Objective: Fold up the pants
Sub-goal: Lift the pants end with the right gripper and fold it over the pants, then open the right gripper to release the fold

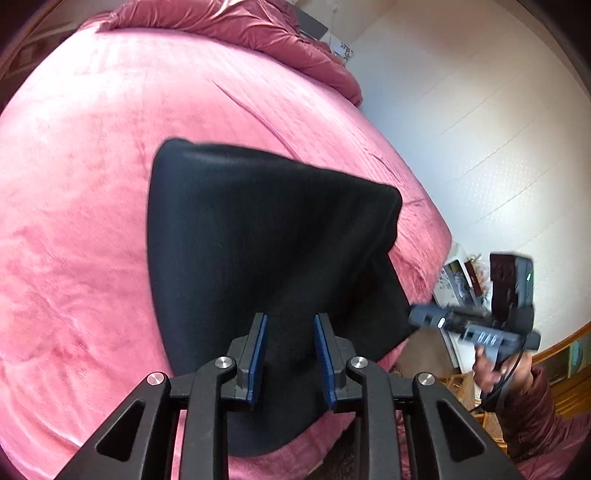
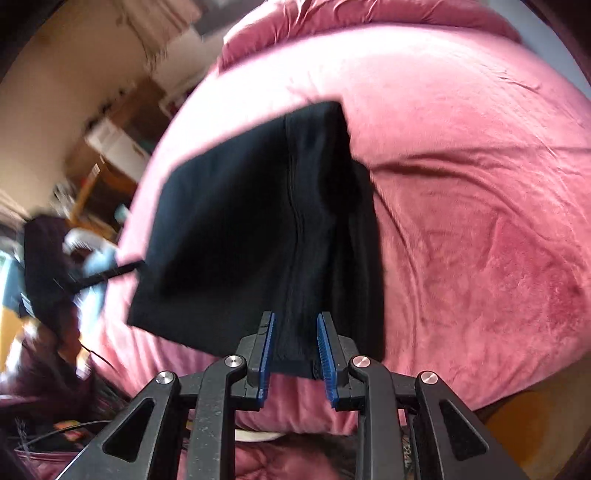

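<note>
Both tools are loosely spread around the black pants: in the left wrist view the left tool point(image 1: 290, 354) has its blue pads either side of a ridge of dark cloth, with a gap showing between pad and fabric, so it does not look like a firm pinch. In the right wrist view the right tool point(image 2: 295, 350) likewise stands over the near hem by the seam, pads apart and not pressing.

The pants point(image 1: 266, 258) lie folded into a compact dark block on the pink bed point(image 1: 81, 192), their near edge by the bed's edge at 6 o'clock and the fold running away toward 12 o'clock. From the left camera the right tool point(image 1: 424, 317) shows at 4 o'clock, by the block's corner, with the person's hand point(image 1: 487, 373) behind it.

My reading is that a fold has just been laid and the tools are letting go. To do this well, both should open fully before lifting, so no cloth drags up and spoils the edge. Withdraw straight back toward 6 o'clock, low and slow. The side at 3 o'clock looks uneven, with a lower layer peeking out; squaring that before any further fold would help. A rumpled duvet point(image 1: 258, 33) sits at 12 o'clock, well apart.
</note>
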Demonstrator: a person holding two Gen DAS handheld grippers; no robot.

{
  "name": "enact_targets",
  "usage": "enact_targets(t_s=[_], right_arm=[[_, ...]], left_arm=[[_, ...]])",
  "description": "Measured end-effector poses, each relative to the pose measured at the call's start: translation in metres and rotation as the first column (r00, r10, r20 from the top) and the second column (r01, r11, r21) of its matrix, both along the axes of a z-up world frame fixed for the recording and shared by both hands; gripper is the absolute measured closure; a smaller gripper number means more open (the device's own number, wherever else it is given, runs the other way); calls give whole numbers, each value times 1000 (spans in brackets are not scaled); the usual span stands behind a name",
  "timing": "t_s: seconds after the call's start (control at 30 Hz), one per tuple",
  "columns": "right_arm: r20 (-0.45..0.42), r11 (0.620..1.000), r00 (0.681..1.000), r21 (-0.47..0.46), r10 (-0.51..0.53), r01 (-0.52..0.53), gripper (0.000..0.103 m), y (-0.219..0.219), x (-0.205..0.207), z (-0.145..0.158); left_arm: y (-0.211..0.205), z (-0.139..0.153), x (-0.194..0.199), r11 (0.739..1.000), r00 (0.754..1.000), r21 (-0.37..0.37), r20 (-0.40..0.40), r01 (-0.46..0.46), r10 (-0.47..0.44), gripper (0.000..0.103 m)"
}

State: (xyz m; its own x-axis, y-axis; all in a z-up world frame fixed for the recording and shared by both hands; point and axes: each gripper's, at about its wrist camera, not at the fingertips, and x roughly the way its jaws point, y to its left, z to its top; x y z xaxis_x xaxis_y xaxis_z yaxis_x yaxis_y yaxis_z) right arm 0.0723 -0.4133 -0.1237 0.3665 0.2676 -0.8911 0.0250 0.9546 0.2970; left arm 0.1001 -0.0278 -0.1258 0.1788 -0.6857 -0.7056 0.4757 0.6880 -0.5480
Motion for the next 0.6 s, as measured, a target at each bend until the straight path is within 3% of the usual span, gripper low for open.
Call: enact_targets(t_s=[0.07, 0.1, 0.13, 0.27, 0.4, 0.5, 0.6], right_arm=[[-23, 999, 1000, -46, 5, -6, 83, 4, -2, -8], [-18, 998, 1000, -59, 8, -9, 95, 5, -3, -7], [-6, 997, 1000, -73, 17, -18, 98, 6, -6, -3], [18, 997, 999, -76, 27, -26, 99, 1, -20, 12], [-51, 992, 998, -111, 47, -53, 100, 3, -28, -8], [-93, 996, 996, -94, 1, -10, 100, -5, -26, -28], [-96, 995, 995, -98, 10, -19, 99, -5, -26, -29]], left_arm=[[4, 7, 4, 1000, 1000, 2, 9, -12, 12, 77], [5, 8, 6, 1000, 1000, 4, 13, -18, 17, 76], [6, 10, 8, 1000, 1000, 6, 23, -22, 22, 76], [4, 16, 17, 999, 998, 27, 60, -31, 30, 76], [-7, 20, 31, 998, 995, 52, 89, -46, 41, 76], [-23, 16, 41, 992, 993, 110, 107, -67, 55, 75], [-41, -2, 51, 978, 995, 199, 84, -67, 51, 75]])
